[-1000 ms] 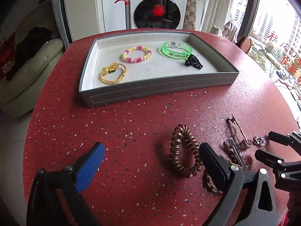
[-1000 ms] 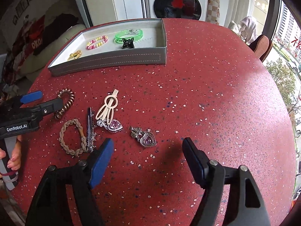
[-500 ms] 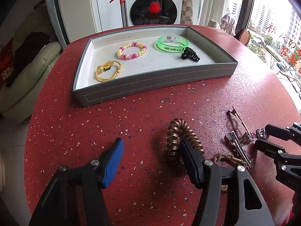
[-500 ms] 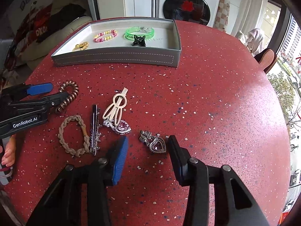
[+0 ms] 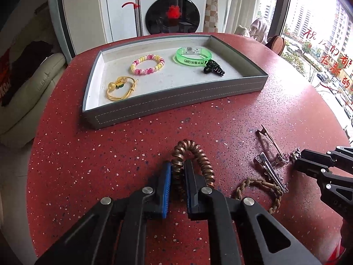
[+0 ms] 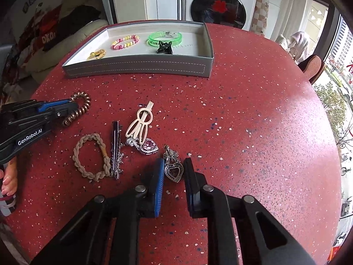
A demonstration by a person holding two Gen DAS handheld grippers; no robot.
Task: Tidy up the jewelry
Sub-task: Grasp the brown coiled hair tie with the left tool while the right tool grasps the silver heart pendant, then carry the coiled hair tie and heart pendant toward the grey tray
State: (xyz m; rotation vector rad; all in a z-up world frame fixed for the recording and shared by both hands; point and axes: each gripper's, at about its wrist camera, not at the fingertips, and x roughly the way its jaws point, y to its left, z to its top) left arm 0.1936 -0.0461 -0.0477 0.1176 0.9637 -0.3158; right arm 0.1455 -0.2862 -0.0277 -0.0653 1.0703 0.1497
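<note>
Left gripper: jaws closing on a bronze spiral-coil hair tie, its near-left strand between the pads. Right gripper: jaws closing around a silver rhinestone heart pendant, pads close beside it, contact unclear. Both items lie on the red speckled round table. To the left: braided beige cord bracelet, toothed metal clip, cream plastic barrette. Farther off: grey stitched tray holding beaded pink-yellow bracelet and translucent green bangle.

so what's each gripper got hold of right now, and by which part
The left gripper is closing on the left side of the coiled brown hair tie. The right gripper is closing around the heart pendant, pads not clearly pressing yet.
</note>
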